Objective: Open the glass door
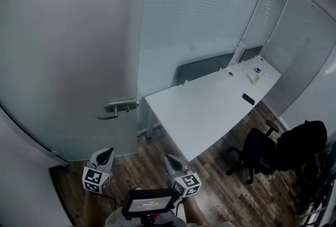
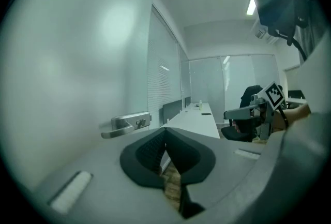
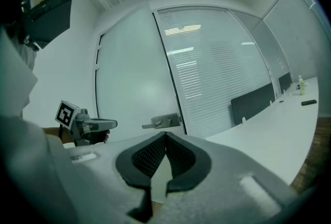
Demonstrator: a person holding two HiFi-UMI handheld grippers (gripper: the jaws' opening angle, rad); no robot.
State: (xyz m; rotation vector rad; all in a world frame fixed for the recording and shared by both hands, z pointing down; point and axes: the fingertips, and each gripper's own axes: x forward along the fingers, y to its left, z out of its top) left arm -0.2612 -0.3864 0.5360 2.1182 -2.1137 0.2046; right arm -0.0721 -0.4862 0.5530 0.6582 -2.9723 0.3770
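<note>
The frosted glass door (image 1: 68,58) fills the left of the head view, with a silver lever handle (image 1: 118,108) near its right edge. Both grippers sit low, short of the door and touching nothing. My left gripper (image 1: 107,152) is below the handle, its jaws shut and empty. My right gripper (image 1: 169,158) is further right, jaws also together and empty. In the left gripper view the handle (image 2: 124,124) lies ahead, up and left of the closed left gripper (image 2: 165,132). In the right gripper view the handle (image 3: 163,121) stands just above the closed right gripper (image 3: 165,135).
A long white desk (image 1: 210,110) runs from beside the door to the back right, with a small bottle (image 1: 256,78) and a dark phone (image 1: 248,98) on it. A black office chair (image 1: 257,152) and a dark bag (image 1: 302,147) stand at the right on the wooden floor.
</note>
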